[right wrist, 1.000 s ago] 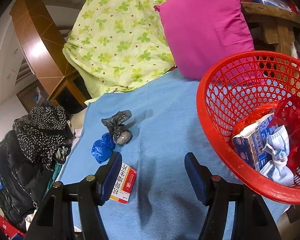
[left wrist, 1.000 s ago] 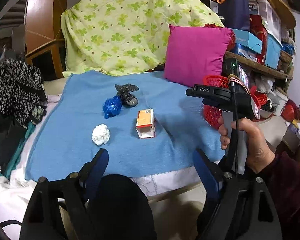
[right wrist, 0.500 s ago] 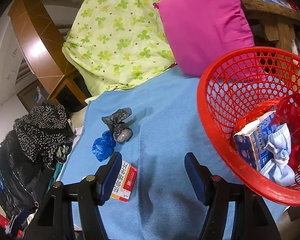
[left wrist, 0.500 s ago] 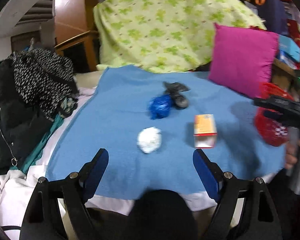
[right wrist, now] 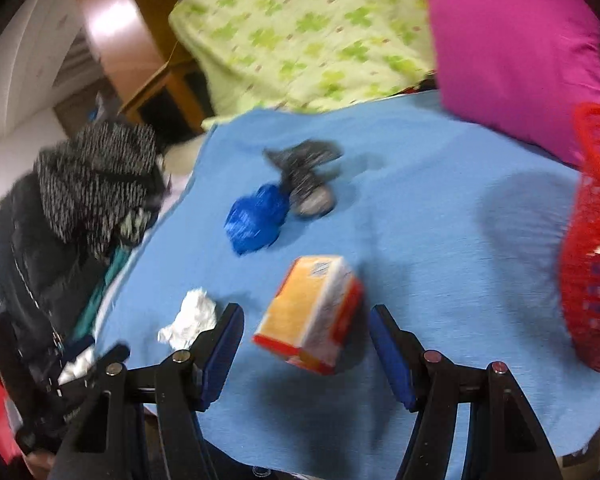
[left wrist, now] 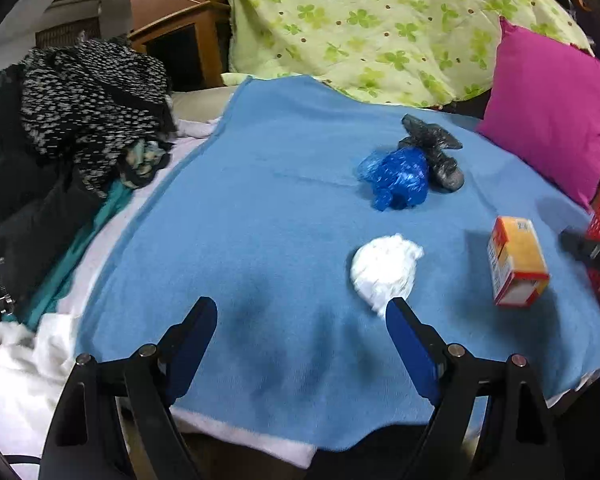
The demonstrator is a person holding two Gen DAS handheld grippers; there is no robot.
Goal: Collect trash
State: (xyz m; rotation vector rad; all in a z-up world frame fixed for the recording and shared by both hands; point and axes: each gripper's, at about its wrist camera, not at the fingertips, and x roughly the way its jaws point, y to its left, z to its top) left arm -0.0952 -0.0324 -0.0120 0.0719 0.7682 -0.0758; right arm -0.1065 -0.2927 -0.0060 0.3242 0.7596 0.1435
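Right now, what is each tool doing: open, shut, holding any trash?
Left tool: open, empty, white paper wad just ahead.
Right tool: open, orange box between its fingers, not gripped.

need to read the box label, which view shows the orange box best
Left wrist view: the box is sharp, whole and unblocked on the blue cloth. The right wrist view has it bigger, in front of the right claw, but motion blur smears the print.

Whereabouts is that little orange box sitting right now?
The orange box lies on the blue blanket, just ahead of the right gripper, with the white paper wad to its left and the red basket to its right.
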